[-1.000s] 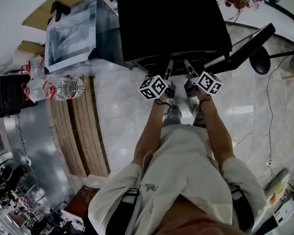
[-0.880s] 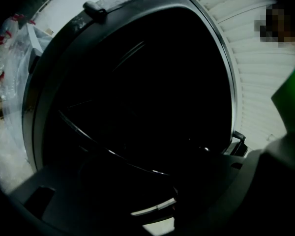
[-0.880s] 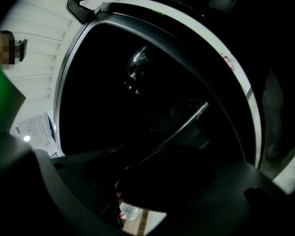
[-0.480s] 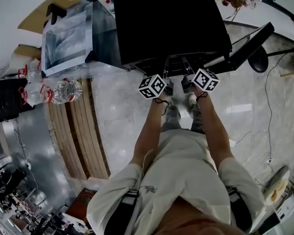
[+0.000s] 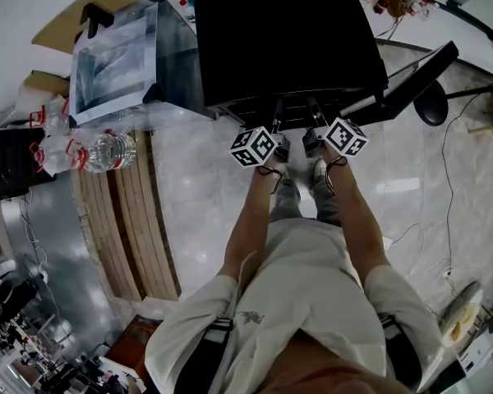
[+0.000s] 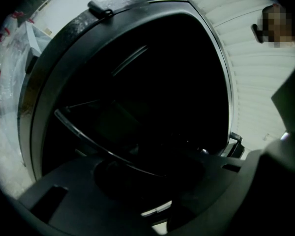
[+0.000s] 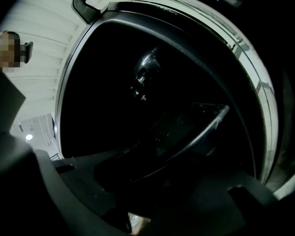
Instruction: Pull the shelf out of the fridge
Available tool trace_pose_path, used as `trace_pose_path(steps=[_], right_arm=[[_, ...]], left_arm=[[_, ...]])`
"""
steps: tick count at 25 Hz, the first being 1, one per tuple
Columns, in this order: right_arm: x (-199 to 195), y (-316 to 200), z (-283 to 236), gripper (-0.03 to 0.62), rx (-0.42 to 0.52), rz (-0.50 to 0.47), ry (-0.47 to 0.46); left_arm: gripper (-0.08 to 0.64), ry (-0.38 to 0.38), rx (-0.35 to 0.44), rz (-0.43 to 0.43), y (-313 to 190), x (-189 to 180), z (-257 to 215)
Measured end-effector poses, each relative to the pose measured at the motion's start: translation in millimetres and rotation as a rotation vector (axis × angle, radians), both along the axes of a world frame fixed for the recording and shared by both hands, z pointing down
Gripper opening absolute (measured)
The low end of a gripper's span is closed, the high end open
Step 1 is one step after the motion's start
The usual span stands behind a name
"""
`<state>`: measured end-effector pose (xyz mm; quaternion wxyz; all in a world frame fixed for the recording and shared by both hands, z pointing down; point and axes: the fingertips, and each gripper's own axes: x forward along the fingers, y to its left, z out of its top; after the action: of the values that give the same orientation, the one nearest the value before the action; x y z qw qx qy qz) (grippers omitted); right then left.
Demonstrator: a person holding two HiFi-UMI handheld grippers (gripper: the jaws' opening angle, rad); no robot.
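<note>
Black boxy fridge [image 5: 287,39], thin glossy shelf [image 6: 88,141]

Glossy pale marble floor [image 5: 205,189]. A wooden pallet [image 5: 135,220] lies on it; bottles [image 5: 107,148] at the pallet's far end, cable [image 5: 446,171] well right.

Small black fridge [image 5: 287,31], open; glass shelf [image 6: 88,142] inside, front edge glinting.

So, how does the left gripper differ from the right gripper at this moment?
The left gripper is shut on the front edge of the shelf; the right gripper has its jaws closing, with that edge between them. In the left gripper view the edge runs up to the left; in the right gripper view it runs up to the right. Both reach into the dark fridge, side by side.
</note>
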<state>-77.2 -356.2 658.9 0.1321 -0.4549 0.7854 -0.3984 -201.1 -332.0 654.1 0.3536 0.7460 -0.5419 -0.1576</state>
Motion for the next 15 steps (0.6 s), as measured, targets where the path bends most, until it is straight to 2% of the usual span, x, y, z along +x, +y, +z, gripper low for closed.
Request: trace_pose_path(steps=[10, 15], right_arm=[[2, 10, -11, 0.123, 0.004, -0.006, 0.024], [2, 15, -11, 0.123, -0.004, -0.007, -0.003]], left_arm=[[0.153, -0.016, -0.005, 0.008, 11, 2, -7], [0.155, -0.026, -0.004, 0.018, 14, 4, -9]])
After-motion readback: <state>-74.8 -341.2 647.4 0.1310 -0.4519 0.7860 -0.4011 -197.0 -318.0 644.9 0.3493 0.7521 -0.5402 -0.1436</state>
